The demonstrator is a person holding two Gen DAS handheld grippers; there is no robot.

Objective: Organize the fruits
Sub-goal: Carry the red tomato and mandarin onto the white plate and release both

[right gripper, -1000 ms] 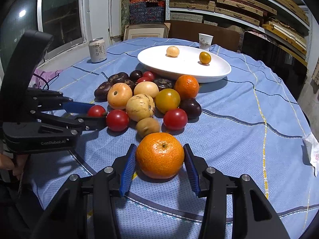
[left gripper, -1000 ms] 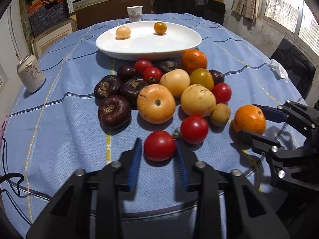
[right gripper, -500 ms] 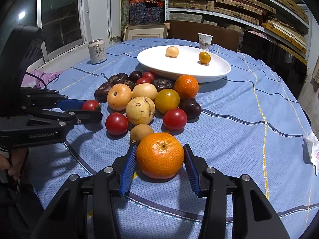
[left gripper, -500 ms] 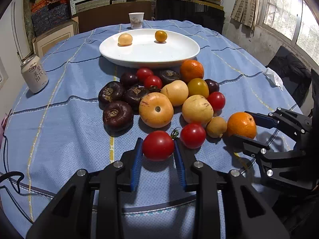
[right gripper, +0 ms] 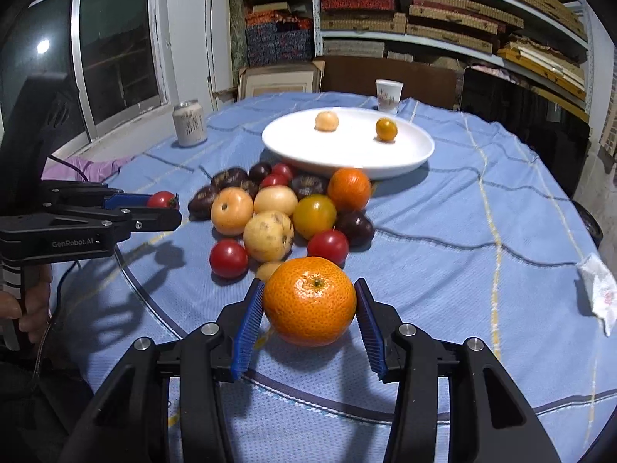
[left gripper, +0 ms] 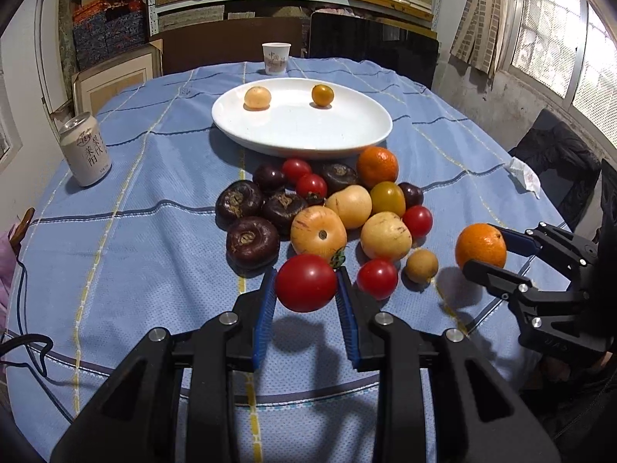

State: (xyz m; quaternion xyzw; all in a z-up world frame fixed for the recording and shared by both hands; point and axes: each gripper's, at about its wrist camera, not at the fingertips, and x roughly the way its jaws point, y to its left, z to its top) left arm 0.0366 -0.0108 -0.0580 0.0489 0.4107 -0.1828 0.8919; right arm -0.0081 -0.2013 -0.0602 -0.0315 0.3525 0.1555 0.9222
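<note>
Clamped between the blue pads of the left gripper (left gripper: 305, 298) is a red tomato (left gripper: 305, 282), lifted clear of the blue tablecloth (left gripper: 135, 270) with its shadow below. Beside it, the right gripper (right gripper: 309, 306) squeezes an orange (right gripper: 309, 301). Just beyond lies the fruit pile (left gripper: 324, 212) of tomatoes, yellow fruits and dark ones. Farther back, a white plate (left gripper: 300, 139) carries two small fruits, with a can (left gripper: 85, 149) at the left and a paper cup (left gripper: 275, 58) behind.
</note>
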